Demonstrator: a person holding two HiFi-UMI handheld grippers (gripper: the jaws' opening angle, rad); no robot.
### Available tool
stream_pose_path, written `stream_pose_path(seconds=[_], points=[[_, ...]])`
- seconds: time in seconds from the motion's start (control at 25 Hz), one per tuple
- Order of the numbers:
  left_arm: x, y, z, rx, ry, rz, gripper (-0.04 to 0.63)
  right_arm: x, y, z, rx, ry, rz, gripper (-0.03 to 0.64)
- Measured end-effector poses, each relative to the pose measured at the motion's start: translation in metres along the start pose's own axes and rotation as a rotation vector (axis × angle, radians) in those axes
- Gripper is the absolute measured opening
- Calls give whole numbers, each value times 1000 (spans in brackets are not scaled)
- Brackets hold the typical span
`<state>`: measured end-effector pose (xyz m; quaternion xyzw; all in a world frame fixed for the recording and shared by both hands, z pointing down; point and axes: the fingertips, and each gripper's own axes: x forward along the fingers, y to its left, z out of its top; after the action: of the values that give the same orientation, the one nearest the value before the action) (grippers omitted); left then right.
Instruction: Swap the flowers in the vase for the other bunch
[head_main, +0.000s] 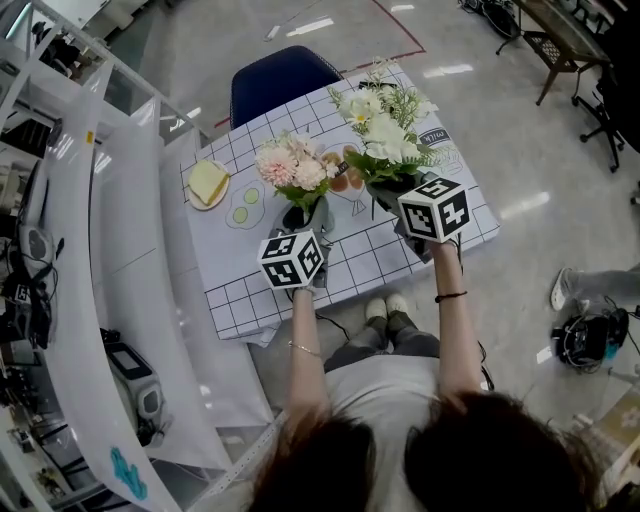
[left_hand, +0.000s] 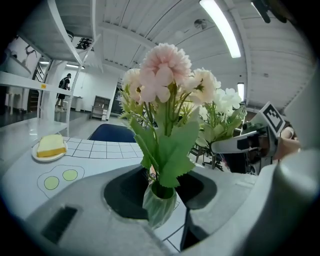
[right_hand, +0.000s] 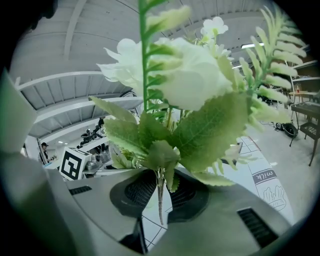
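The vase (left_hand: 159, 207), a small ribbed one, is seen in the lower middle of the left gripper view. It stands on the checked table (head_main: 400, 255), and the pink bunch (left_hand: 164, 75) is planted in it, upright. The vase is enclosed by the left gripper (left_hand: 161, 190): the jaws are set against its two sides, and the pads seem to press on it. The white bunch (right_hand: 190, 75) fills the upper middle of the right gripper view. Its thin stem (right_hand: 159, 210) is pinched between the nearly closed jaws of the right gripper (right_hand: 162, 192). In the head view it is held above the table, to the right of the vase.

The swap is judged not to be finished. One bunch is in the vase and the other is in the air. If the pink flowers are the ones to be replaced, they must be pulled out and the white ones put in, and for this one gripper has to be freed. Which bunch is to end in the vase cannot be decided from these pictures.

Only one word can be read: "milk" (right_hand: 267, 175), printed on the cloth at the lower right of the right gripper view. On the marker cubes (head_main: 292, 258) only black and white squares are found, no letters. At the left of the head view a plate (head_main: 196, 200) with a yellow slice (head_main: 208, 181) is seen, well apart from the vase.
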<state>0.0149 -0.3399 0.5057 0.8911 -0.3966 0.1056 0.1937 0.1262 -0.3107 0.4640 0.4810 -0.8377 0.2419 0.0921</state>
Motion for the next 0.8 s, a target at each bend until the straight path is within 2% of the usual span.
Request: stream_pose_path(seconds=[0.24,0.8], points=[[0,1,1,14,-14,29,132,-4,-2,-1,4,-1,-2,54],[-7,1,21,15,-83,60,123,-12,-4,-1,1,-11,-9,54]])
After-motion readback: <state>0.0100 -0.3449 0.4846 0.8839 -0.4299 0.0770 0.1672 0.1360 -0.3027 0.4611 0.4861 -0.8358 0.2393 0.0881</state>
